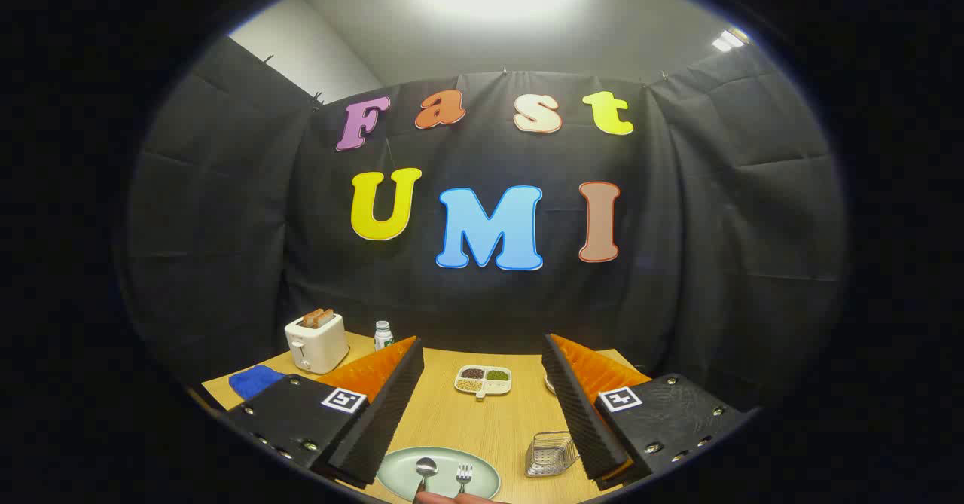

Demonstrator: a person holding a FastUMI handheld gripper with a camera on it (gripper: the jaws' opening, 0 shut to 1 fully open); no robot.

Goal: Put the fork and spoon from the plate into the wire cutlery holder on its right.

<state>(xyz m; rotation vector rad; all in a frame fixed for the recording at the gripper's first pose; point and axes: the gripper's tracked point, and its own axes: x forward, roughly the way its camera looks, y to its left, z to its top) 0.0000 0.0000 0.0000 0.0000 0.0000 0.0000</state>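
nearest, a spoon (425,468) and fork (465,476) lie on the plate (482,474) at the desk's (482,421) near edge; wire cutlery holder (551,453) beside it. gripper (482,361) gapes wide, empty.

Fisheye cam rode the gripper (482,406), looking fwd over the light wooden table (452,413) toward the black cloth wall (226,225) (fingers spread wide).

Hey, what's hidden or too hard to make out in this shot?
- Spoon and fork: handles cut off at the gripper view's lower edge.
- Wire cutlery holder: right side behind a finger of the open claw.
- Sectioned dish: contents too small to identify.
- Blue cloth: partly behind the claw's body.
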